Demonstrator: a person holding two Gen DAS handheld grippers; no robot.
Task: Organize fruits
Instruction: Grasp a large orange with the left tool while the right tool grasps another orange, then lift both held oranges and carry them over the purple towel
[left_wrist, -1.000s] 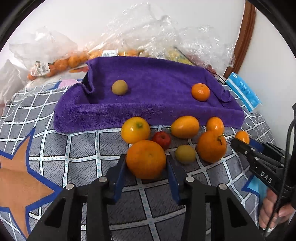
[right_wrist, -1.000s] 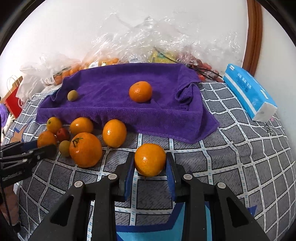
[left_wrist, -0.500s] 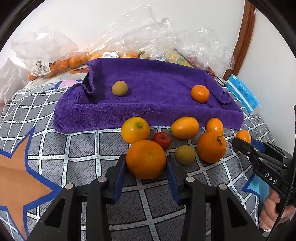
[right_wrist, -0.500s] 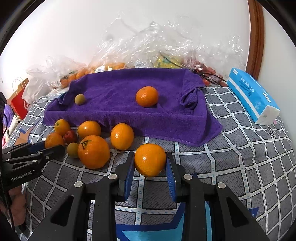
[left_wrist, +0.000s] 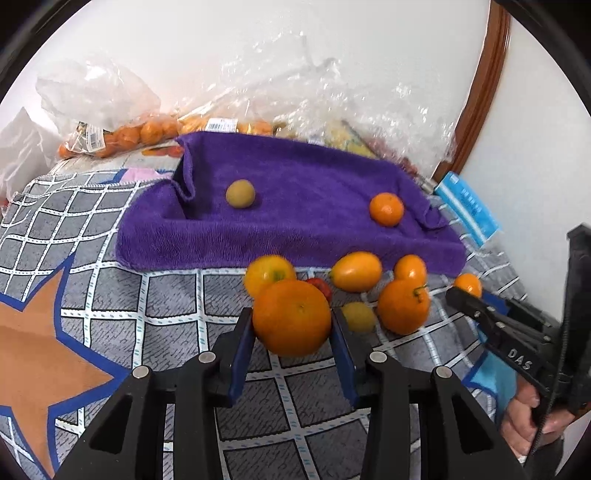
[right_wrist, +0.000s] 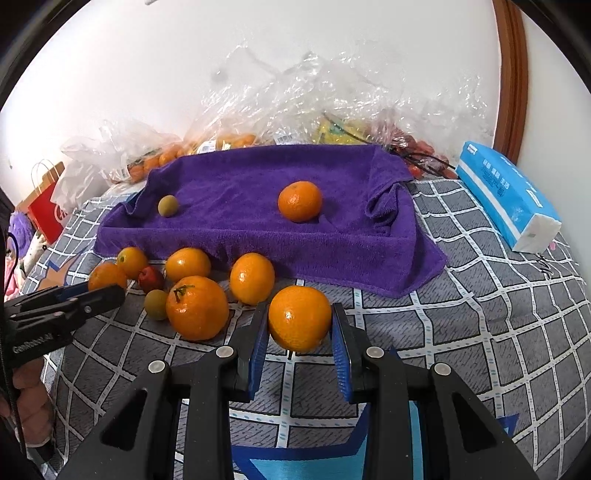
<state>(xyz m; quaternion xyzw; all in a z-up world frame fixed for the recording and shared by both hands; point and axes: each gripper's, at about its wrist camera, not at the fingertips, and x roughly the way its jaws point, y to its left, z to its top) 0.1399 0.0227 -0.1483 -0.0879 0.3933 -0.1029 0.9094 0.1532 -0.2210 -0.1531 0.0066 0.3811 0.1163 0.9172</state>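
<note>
Left wrist view: the left gripper (left_wrist: 292, 334) clamps a large orange (left_wrist: 291, 317). The right gripper (right_wrist: 300, 332) grips a smaller orange (right_wrist: 299, 317) near the purple towel's (right_wrist: 258, 240) front edge.

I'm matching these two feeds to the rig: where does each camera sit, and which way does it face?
Left wrist: on the left gripper, looking along its fingers at a held large orange and the purple towel; the right gripper and a hand show.
Right wrist: on the right gripper, holding a smaller orange; the left gripper shows.
Shared: towel, loose fruit.
</note>
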